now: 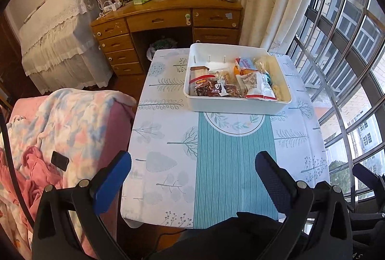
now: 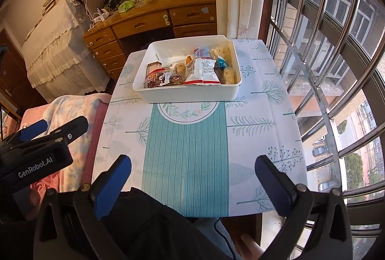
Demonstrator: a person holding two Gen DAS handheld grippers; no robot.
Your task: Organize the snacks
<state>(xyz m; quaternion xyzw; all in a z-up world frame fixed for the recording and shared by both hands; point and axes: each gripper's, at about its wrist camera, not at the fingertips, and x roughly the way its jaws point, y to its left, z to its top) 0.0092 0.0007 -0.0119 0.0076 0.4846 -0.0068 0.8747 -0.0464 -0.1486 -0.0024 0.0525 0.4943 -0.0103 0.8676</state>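
Note:
A white rectangular bin (image 1: 237, 106) (image 2: 187, 92) stands at the far half of the small table. Several snack packets lie in its near and right parts: a white and red bag (image 1: 258, 87) (image 2: 203, 72), dark brown packets (image 1: 207, 89) (image 2: 156, 79), pale puffed snacks (image 2: 227, 75) and a blue wrapped piece (image 2: 221, 64). The bin's far left corner is bare. My left gripper (image 1: 192, 178) hovers open above the table's near edge, nothing between its blue pads. My right gripper (image 2: 192, 178) is open too, held over the near edge. The left gripper (image 2: 43, 132) also shows at left in the right wrist view.
The table (image 1: 168, 139) (image 2: 252, 139) wears a tree-print cloth with a teal striped runner. A bed with pink blankets (image 1: 60, 130) and a dark phone (image 1: 59, 160) lies to the left. A wooden desk (image 1: 168, 16) stands behind, a barred window (image 1: 349, 67) on the right.

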